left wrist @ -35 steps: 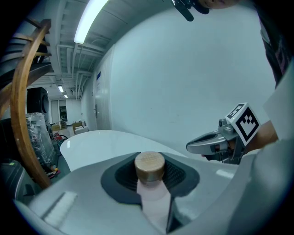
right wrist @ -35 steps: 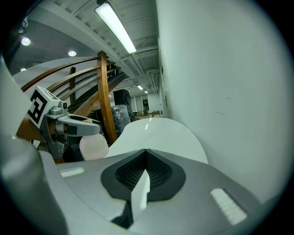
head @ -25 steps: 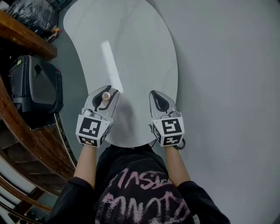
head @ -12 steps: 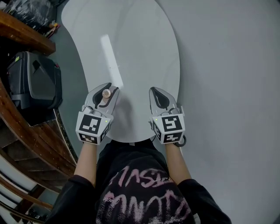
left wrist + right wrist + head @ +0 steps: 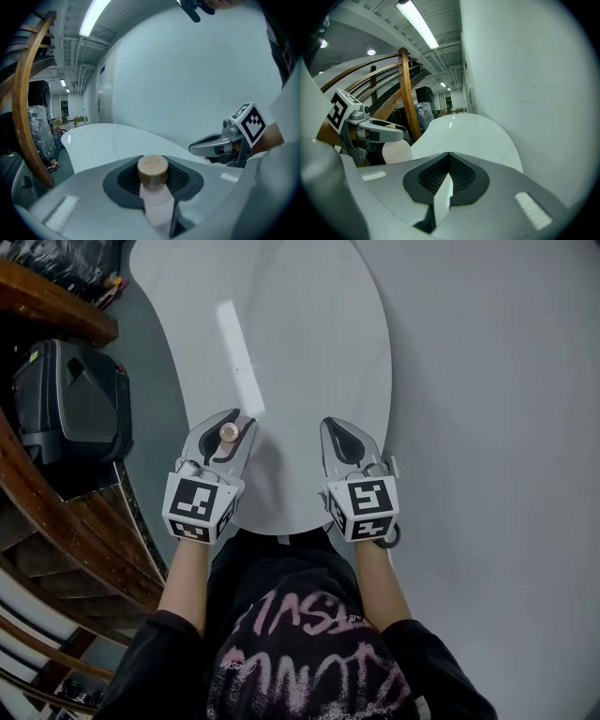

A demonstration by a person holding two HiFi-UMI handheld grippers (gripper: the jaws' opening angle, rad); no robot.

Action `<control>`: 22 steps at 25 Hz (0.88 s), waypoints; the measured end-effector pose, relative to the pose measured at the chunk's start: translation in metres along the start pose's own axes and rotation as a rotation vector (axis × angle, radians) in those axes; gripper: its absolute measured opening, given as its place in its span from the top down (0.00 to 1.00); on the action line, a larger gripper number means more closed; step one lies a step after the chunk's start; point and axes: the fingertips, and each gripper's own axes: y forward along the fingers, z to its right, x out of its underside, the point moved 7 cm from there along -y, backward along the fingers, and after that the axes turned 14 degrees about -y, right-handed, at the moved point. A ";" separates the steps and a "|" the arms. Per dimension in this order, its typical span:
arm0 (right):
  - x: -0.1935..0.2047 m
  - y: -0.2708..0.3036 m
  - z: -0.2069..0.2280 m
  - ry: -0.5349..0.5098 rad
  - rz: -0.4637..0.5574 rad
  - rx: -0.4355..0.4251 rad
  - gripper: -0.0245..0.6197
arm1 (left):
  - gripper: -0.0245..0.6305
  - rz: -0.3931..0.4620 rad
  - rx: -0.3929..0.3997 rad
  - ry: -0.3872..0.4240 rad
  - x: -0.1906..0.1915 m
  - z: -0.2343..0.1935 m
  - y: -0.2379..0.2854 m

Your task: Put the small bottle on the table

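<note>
Low in the frame, over the surface (image 5: 300, 334), the left gripper (image 5: 230, 426) holds the small bottle (image 5: 153, 174) in its fingers (image 5: 89, 206) — the right gripper (image 5: 339, 435) has its fingers pressed together.

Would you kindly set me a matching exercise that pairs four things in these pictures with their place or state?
Things:
1. small bottle
2. right gripper
3. white table
4. black case

Places or states:
a. off the table, on the person's left side
b. shut, with nothing in it
c. clamped in the left gripper, wooden cap up
d. lies beneath both grippers and reflects a strip of light

Pairs: 1-c, 2-b, 3-d, 4-a
</note>
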 end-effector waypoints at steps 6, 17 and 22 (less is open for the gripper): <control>0.008 0.003 -0.001 0.002 -0.004 -0.013 0.95 | 0.80 -0.013 0.000 -0.001 0.009 0.002 0.005; 0.018 0.010 -0.004 0.014 -0.017 -0.029 0.95 | 0.80 -0.038 -0.003 -0.008 0.017 0.000 0.012; 0.023 0.012 -0.004 0.022 -0.031 -0.031 0.95 | 0.80 -0.049 -0.001 -0.018 0.023 -0.002 0.016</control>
